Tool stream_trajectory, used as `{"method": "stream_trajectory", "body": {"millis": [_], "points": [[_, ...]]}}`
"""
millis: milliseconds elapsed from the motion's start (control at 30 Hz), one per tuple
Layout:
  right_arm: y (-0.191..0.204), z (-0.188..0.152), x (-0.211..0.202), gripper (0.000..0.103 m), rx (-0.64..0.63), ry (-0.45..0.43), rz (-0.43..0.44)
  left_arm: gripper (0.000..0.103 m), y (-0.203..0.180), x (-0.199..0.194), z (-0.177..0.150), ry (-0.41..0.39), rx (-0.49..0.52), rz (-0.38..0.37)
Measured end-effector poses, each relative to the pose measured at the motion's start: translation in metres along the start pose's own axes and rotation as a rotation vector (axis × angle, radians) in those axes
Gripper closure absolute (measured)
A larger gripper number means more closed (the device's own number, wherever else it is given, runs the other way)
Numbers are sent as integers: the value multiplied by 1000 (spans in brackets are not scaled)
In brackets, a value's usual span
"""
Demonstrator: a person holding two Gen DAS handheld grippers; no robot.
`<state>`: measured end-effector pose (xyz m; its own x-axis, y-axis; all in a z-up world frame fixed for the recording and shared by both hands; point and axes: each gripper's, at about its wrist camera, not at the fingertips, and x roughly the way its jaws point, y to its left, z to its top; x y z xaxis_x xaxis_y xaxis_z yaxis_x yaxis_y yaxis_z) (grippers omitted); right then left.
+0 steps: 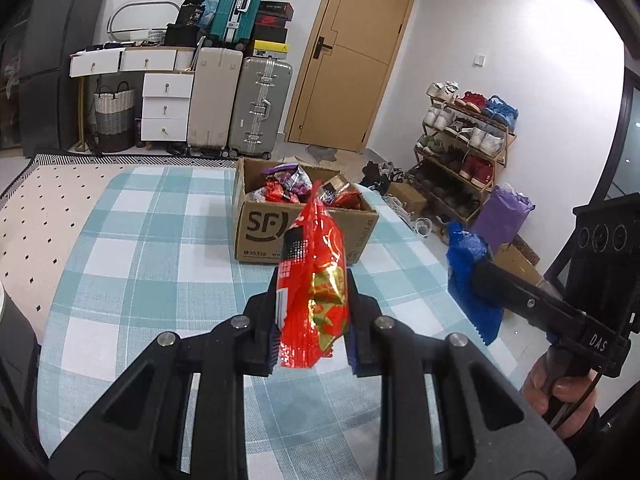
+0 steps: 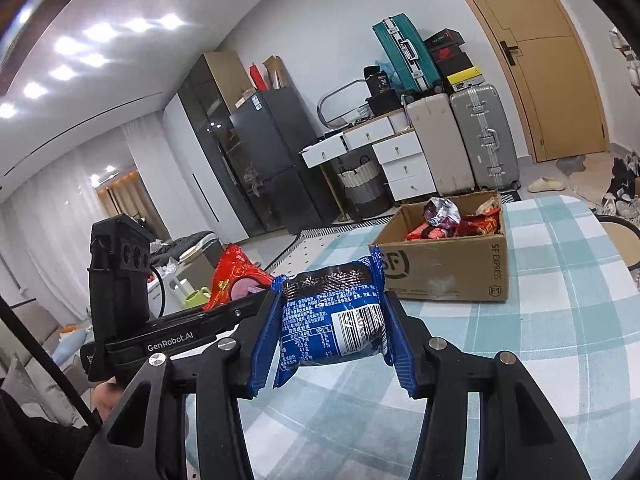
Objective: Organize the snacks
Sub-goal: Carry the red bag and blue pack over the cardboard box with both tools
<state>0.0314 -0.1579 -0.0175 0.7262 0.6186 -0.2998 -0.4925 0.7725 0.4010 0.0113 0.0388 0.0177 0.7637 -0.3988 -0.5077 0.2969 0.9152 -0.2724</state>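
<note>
My left gripper is shut on a red snack packet and holds it upright above the checked tablecloth, short of the cardboard box. My right gripper is shut on a blue snack packet, also held above the table. In the left wrist view the right gripper shows at the right with the blue packet. In the right wrist view the left gripper's red packet shows at the left. The open box holds several red and purple snack packets.
The table with the blue checked cloth runs to a right edge near a shoe rack. Suitcases, white drawers and a door stand behind. A green mug sits beyond the left gripper.
</note>
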Motion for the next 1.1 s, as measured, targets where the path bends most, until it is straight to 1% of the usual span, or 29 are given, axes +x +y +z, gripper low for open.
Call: {"method": "stream_trajectory", "body": {"millis": [100, 267, 367, 433, 667, 767, 900, 1000, 1100], "points": [[4, 8, 1, 53, -19, -8, 1, 81, -3, -5, 13, -4, 7, -15], [3, 25, 9, 52, -33, 6, 23, 81, -11, -4, 36, 5, 42, -21], [-4, 44, 13, 52, -30, 7, 42, 81, -15, 1, 51, 14, 63, -20], [-7, 55, 16, 52, -46, 7, 35, 81, -19, 10, 62, 18, 83, -14], [-18, 100, 30, 52, -104, 17, 21, 81, -24, 51, 111, 56, 95, -21], [-27, 119, 38, 53, -111, 22, 15, 81, -24, 71, 132, 76, 94, -7], [-45, 143, 55, 53, -90, 44, 13, 81, -16, 106, 159, 109, 83, -10], [-61, 163, 67, 53, -50, 57, 25, 81, -6, 138, 181, 145, 59, -8], [-76, 182, 82, 52, -24, 66, 3, 81, -1, 164, 200, 168, 48, 1]]}}
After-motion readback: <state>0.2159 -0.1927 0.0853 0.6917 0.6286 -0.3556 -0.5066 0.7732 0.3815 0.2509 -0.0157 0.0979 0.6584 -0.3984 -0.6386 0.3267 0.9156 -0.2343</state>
